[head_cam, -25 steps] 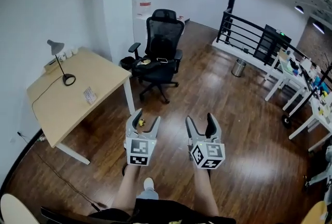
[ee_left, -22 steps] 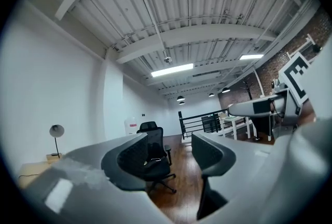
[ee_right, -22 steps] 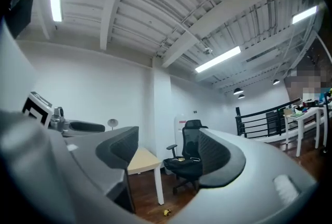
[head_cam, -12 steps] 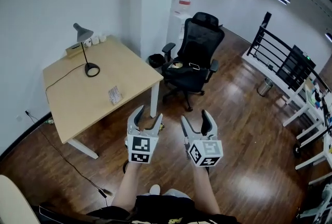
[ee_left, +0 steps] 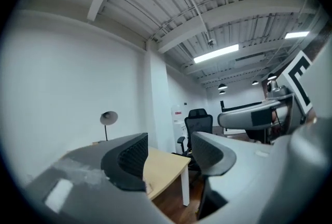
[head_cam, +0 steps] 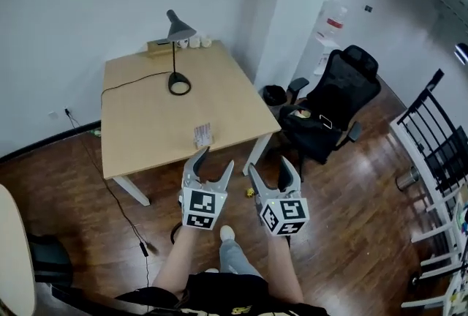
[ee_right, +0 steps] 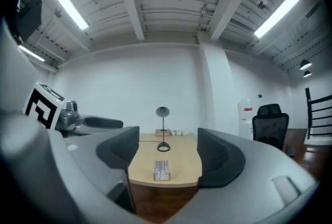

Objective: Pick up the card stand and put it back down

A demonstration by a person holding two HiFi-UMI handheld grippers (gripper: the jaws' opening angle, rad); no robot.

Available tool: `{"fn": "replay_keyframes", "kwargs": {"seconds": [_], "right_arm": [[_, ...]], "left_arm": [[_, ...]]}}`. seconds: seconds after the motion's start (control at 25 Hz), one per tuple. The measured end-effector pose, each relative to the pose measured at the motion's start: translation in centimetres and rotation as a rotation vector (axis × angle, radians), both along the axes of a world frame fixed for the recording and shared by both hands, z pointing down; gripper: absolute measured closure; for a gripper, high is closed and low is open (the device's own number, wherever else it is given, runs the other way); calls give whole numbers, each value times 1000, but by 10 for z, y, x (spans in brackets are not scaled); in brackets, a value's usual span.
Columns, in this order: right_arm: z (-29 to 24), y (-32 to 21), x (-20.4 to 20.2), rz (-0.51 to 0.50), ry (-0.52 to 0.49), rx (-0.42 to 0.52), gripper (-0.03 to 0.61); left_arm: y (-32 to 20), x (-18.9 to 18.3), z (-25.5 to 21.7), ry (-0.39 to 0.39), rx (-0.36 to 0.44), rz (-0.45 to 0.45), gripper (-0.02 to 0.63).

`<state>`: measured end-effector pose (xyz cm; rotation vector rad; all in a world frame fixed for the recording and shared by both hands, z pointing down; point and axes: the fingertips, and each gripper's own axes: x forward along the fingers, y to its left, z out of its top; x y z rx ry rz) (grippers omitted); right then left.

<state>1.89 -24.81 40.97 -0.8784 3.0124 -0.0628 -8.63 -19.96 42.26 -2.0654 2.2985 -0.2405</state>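
Note:
The card stand (head_cam: 202,135), a small clear holder with a printed card, stands near the front edge of the light wooden table (head_cam: 146,124). In the right gripper view the card stand (ee_right: 162,170) shows framed between the jaws, still some way off. My left gripper (head_cam: 215,159) is open and empty, held level just short of the table's front edge, a little right of the stand. My right gripper (head_cam: 269,165) is open and empty too, beside the left one and off the table's corner. In the left gripper view the left gripper (ee_left: 168,154) looks past the table corner (ee_left: 166,168).
A black desk lamp (head_cam: 175,51) with its cable stands at the back of the table, with small cups (head_cam: 194,42) behind it. A black office chair (head_cam: 333,106), a water dispenser (head_cam: 330,25) and a black railing (head_cam: 439,132) lie to the right. A white pillar (head_cam: 292,7) rises behind the table.
The whole view has swung toward the table, which has moved from the left edge to the middle. Both grippers have come close to its front edge, still open and empty.

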Motion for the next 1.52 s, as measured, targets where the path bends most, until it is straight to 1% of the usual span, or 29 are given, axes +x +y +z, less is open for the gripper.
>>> {"fn": "replay_keyframes", "kwargs": {"seconds": [0.12, 0.24, 0.32, 0.44, 0.64, 0.76, 0.92, 1.04, 1.2, 1.28, 1.36, 1.4, 1.52], "right_arm": [[2, -25, -49, -117, 7, 0, 230], [-7, -54, -92, -208, -6, 12, 231], [-14, -71, -116, -261, -16, 19, 232], [-16, -92, -147, -334, -28, 22, 232], [-17, -99, -201, -463, -27, 11, 233], [-18, -94, -227, -521, -27, 15, 233], [-21, -92, -257, -542, -31, 13, 233], [-22, -86, -268, -558, -25, 14, 235], [-9, -83, -279, -564, -2, 3, 235], [4, -86, -282, -548, 22, -6, 235], [21, -90, -283, -520, 53, -17, 235], [30, -92, -283, -509, 67, -27, 235], [52, -98, -285, -490, 99, -64, 235]], "left_arm": [[-18, -39, 2, 1, -3, -95, 345], [-32, -80, -5, -6, 0, -214, 345], [-36, -104, -9, -11, 5, -296, 345], [-39, -130, -10, -9, 10, -391, 345], [-21, -174, -12, -9, -8, -545, 345], [-8, -196, -16, -1, 3, -603, 345], [3, -224, -19, -9, 1, -634, 345], [8, -235, -22, -12, 6, -636, 345], [3, -250, -16, -3, -8, -601, 345], [0, -253, -9, -11, -18, -574, 344], [-6, -254, -2, -34, -39, -543, 307], [-8, -255, 1, -36, -45, -531, 305], [-17, -260, 11, -12, -50, -500, 305]]}}
